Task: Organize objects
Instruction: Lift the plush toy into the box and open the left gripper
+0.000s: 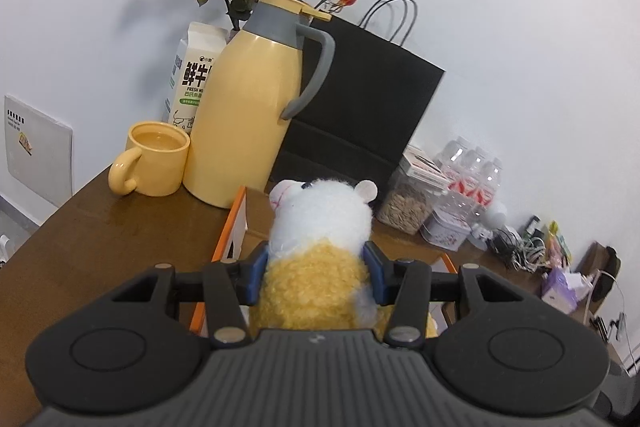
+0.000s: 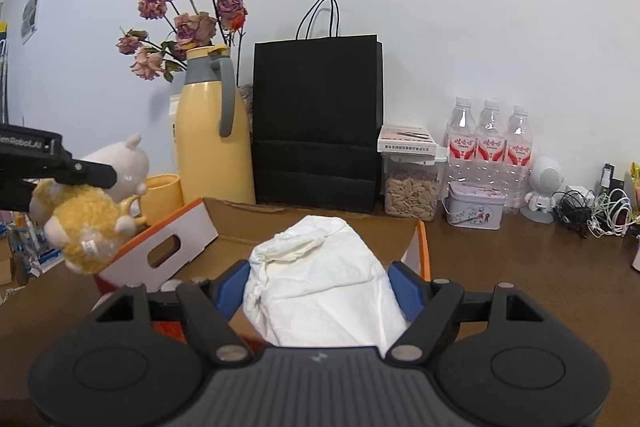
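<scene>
Here plush toy [image 1: 316, 259] clamped in left hand-held gripper [image 1: 316, 269].

Left hand-held gripper [image 1: 316, 273] is clamped on something at lower centre; right hand-held gripper [image 2: 320, 293] likewise, with blue fingers [image 2: 406, 293] pressed in.

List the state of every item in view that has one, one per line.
Left tool: shut on the yellow-and-white plush hamster.
Right tool: shut on the crumpled white paper bundle.
Orange-edged cardboard box: open.
Yellow ceramic mug: upright, holding liquid.
Yellow thermos jug: upright, lid on.
Black paper bag: standing.
</scene>
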